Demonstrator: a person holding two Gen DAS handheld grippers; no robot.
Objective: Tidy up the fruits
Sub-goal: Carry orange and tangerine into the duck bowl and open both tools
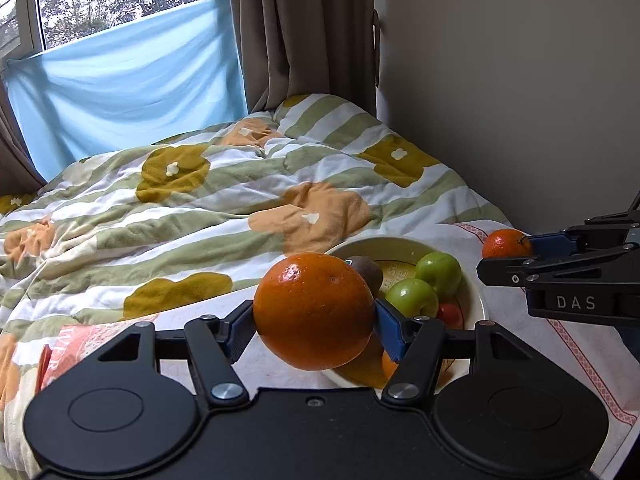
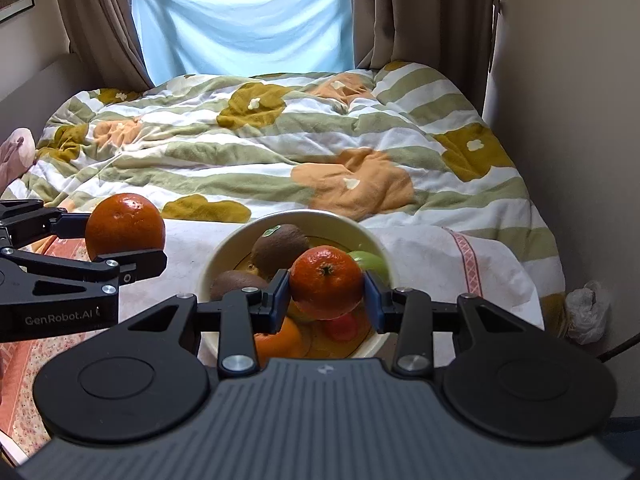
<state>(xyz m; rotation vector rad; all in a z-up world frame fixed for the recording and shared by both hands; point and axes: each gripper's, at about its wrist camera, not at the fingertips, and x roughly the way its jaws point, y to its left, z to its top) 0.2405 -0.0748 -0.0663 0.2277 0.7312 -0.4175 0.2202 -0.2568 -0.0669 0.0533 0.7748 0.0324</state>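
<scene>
1. Two tools hung tilted downward above a bowl (image 2: 224,248) of fruit on a bed (image 2: 280,140).
2. Left tool (image 1: 314,326) clamped a large orange (image 1: 314,312) between its blue pads, up off the bowl's left side.
3. Right tool (image 2: 326,294) pinched a smaller tangerine (image 2: 326,282), stem facing the camera, over the bowl's kiwis (image 2: 280,246) and green apple (image 2: 370,262).

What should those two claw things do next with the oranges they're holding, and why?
Probably carry both away from the bowl to a bare patch of cloth. The left gripper holds the large orange, the right gripper the smaller orange; both hang over the fruit left inside.
</scene>
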